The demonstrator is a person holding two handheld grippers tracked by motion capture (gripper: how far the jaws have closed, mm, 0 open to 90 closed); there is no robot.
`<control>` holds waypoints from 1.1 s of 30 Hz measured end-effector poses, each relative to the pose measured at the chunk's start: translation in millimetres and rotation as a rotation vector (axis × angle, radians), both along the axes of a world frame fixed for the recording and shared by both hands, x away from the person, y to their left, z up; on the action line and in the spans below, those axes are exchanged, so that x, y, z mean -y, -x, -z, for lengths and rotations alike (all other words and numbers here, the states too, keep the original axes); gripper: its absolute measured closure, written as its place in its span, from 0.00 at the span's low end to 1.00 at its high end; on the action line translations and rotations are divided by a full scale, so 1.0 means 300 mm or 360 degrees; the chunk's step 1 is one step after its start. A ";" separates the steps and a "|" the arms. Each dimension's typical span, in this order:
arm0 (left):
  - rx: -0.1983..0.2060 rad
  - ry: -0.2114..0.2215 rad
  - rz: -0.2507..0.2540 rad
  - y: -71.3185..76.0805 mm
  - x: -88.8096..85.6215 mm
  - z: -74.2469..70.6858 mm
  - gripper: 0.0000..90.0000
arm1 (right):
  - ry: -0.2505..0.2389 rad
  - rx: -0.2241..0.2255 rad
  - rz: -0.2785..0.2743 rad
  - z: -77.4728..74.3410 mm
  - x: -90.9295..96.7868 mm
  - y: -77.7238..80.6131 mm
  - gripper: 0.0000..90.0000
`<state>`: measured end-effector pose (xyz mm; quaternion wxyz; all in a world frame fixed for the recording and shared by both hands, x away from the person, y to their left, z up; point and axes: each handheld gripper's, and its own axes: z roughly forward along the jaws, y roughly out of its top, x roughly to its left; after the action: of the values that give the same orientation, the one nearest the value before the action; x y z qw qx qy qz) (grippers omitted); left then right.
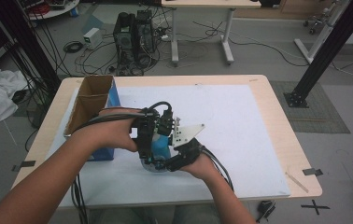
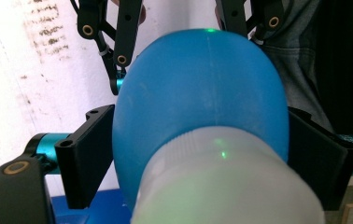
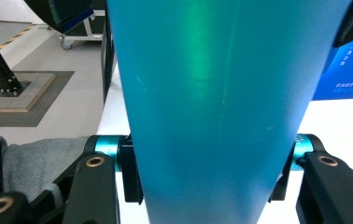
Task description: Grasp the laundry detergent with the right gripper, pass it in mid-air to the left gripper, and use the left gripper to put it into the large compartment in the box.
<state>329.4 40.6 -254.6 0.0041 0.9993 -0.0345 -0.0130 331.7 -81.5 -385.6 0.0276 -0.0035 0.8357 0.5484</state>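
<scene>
Both grippers hold one blue plastic bottle point(image 1: 161, 144) just above the white mat, near the table's front. In the left gripper view the bottle's rounded blue shoulder point(image 2: 198, 93) and its whitish cap end point(image 2: 221, 186) lie close to the camera. My left gripper point(image 2: 198, 154) has its black jaws pressed against the two sides of the shoulder. In the right gripper view the blue body point(image 3: 212, 93) runs straight up between the jaws, and my right gripper point(image 3: 207, 172) is shut on it. From above, the left gripper point(image 1: 146, 140) comes in from the left and the right gripper point(image 1: 177, 158) from below right.
An open cardboard box point(image 1: 90, 100) with a blue carton point(image 1: 114, 100) beside it stands on the table's left part. A white mat point(image 1: 240, 121) covers most of the wooden tabletop point(image 1: 282, 140). Cables trail from both grippers toward the front edge.
</scene>
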 end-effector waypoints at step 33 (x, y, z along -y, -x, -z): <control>0.0011 -0.0035 0.0010 0.003 0.003 -0.002 0.35 | -0.0032 -0.0010 -0.0007 -0.005 -0.007 0.002 0.50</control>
<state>328.5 39.7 -254.0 -0.0069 0.9992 -0.0374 -0.0100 331.2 -79.4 -384.2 0.0239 -0.0033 0.8302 0.5569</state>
